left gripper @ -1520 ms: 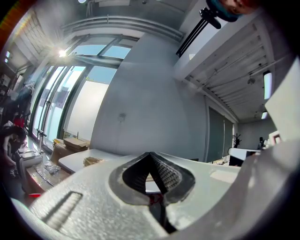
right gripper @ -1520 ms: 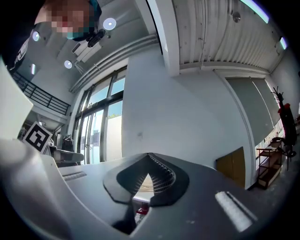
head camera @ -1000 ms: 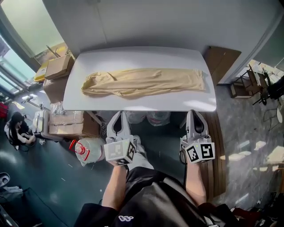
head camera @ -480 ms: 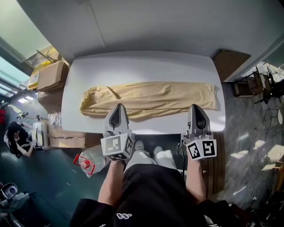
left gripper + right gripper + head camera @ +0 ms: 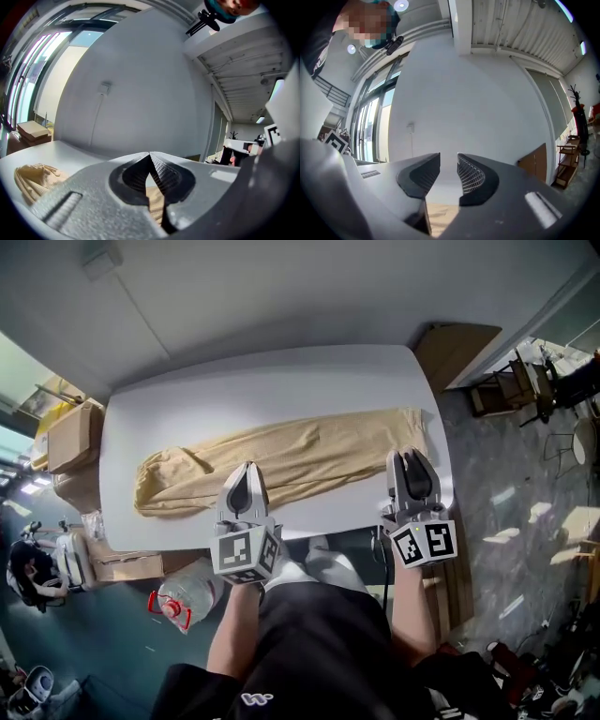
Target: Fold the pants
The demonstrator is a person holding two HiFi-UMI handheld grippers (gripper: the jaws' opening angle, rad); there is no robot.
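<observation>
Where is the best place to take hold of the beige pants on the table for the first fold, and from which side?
Probably the flat, squared right end of the pants, at its near corner, coming from the front edge of the table. That end lies smooth and spread, while the left end is bunched and harder to pinch cleanly.

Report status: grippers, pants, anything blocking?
Left gripper shut, empty. Right gripper just opening, nothing between jaws. Pants laid out full length on table, unfolded. Nothing in the way.
</observation>
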